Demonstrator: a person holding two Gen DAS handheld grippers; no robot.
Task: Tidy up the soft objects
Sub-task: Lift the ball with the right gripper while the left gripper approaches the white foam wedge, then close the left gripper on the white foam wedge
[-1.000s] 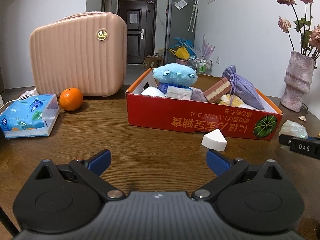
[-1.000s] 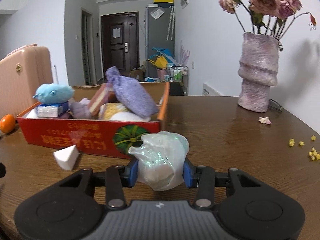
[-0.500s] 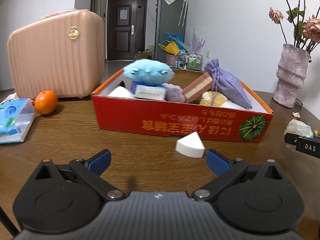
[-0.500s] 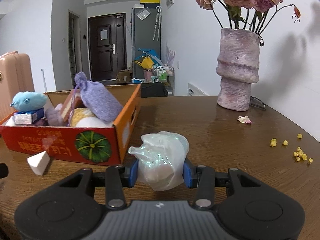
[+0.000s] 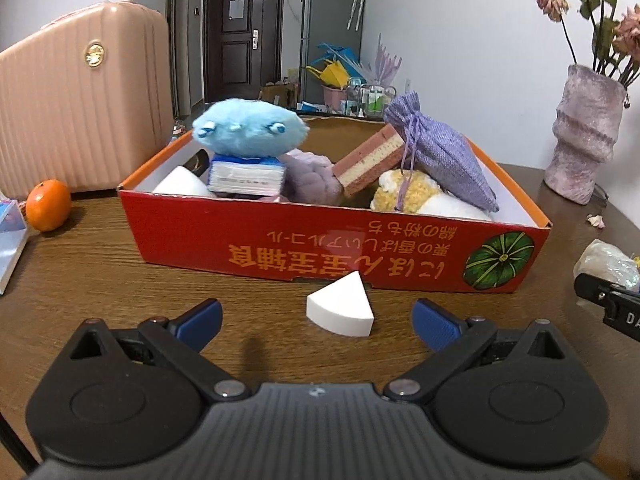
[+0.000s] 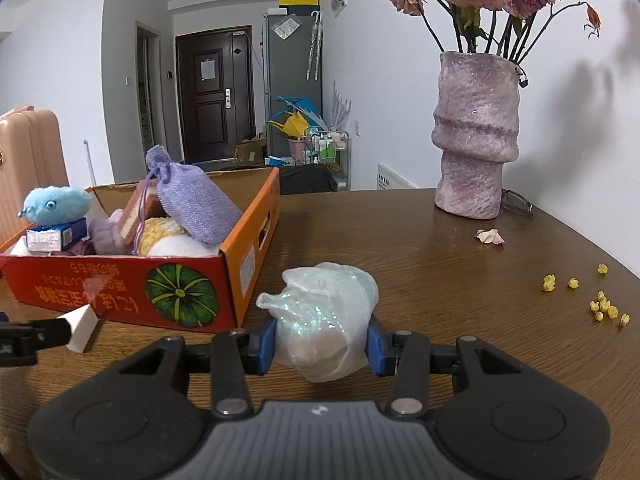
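Observation:
A white wedge-shaped sponge (image 5: pixel 341 310) lies on the wooden table just in front of the red cardboard box (image 5: pixel 304 248). My left gripper (image 5: pixel 316 322) stands open, its blue pads on either side of the sponge and slightly nearer than it. My right gripper (image 6: pixel 322 340) is shut on a soft shimmery translucent bundle (image 6: pixel 324 320), held just above the table right of the box (image 6: pixel 192 292). The box holds a blue plush (image 5: pixel 248 128), a lilac pouch (image 5: pixel 444 152), a pink sponge block (image 5: pixel 370 162) and other soft pieces. The sponge (image 6: pixel 82 326) shows at the left edge of the right wrist view.
A pink suitcase (image 5: pixel 76 100) and an orange (image 5: pixel 48 205) stand left of the box, a tissue pack (image 5: pixel 10 236) at the left edge. A lilac vase (image 6: pixel 476 136) of dried roses sits back right, with a petal (image 6: pixel 489 236) and yellow bits (image 6: pixel 600 304) scattered nearby.
My left gripper has moved toward the white sponge, which now lies between its open fingers. The right gripper shifted sideways to the right with the bundle still held.

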